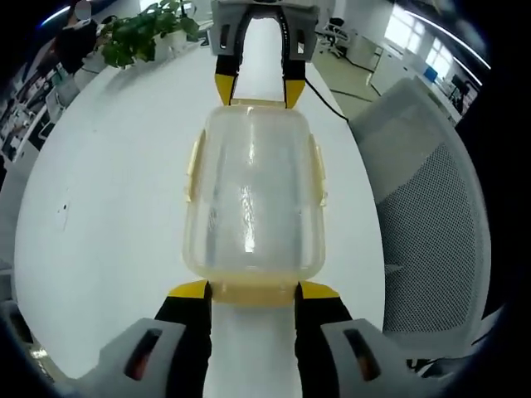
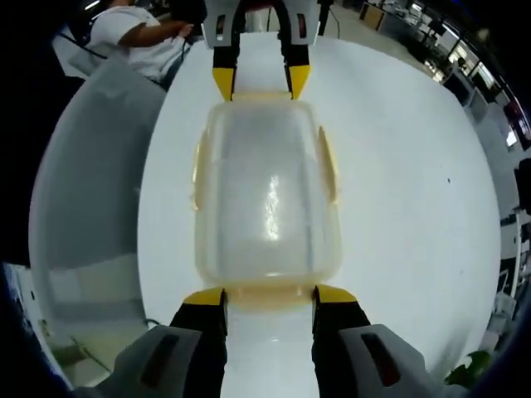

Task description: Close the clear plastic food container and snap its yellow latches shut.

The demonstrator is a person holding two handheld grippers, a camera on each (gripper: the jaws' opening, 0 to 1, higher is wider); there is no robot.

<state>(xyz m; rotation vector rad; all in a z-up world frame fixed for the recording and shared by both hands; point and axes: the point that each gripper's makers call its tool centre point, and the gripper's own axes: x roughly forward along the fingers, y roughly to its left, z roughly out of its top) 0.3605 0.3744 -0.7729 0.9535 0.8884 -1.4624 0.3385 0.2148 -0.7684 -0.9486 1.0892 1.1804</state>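
The clear plastic container (image 1: pixel 253 191) (image 2: pixel 267 195) lies on the white table (image 1: pixel 108 207) (image 2: pixel 406 166) with its lid on. Yellow side latches (image 1: pixel 195 166) (image 2: pixel 329 162) run along both long sides. In the left gripper view, my left gripper (image 1: pixel 255 292) stands open at the near short end, its yellow tips flanking the end latch (image 1: pixel 253 293). My right gripper (image 1: pixel 253 87) sits at the far end. In the right gripper view, the right gripper (image 2: pixel 270 298) is open astride its end latch (image 2: pixel 270 297), with the left gripper (image 2: pixel 260 81) opposite.
A grey mesh office chair (image 1: pixel 431 207) (image 2: pixel 91 191) stands close to the table edge beside the container. A potted plant (image 1: pixel 149 33) sits at the table's far end, and a black cable (image 1: pixel 328 95) trails there. A person in a white shirt (image 2: pixel 133 33) is beyond the chair.
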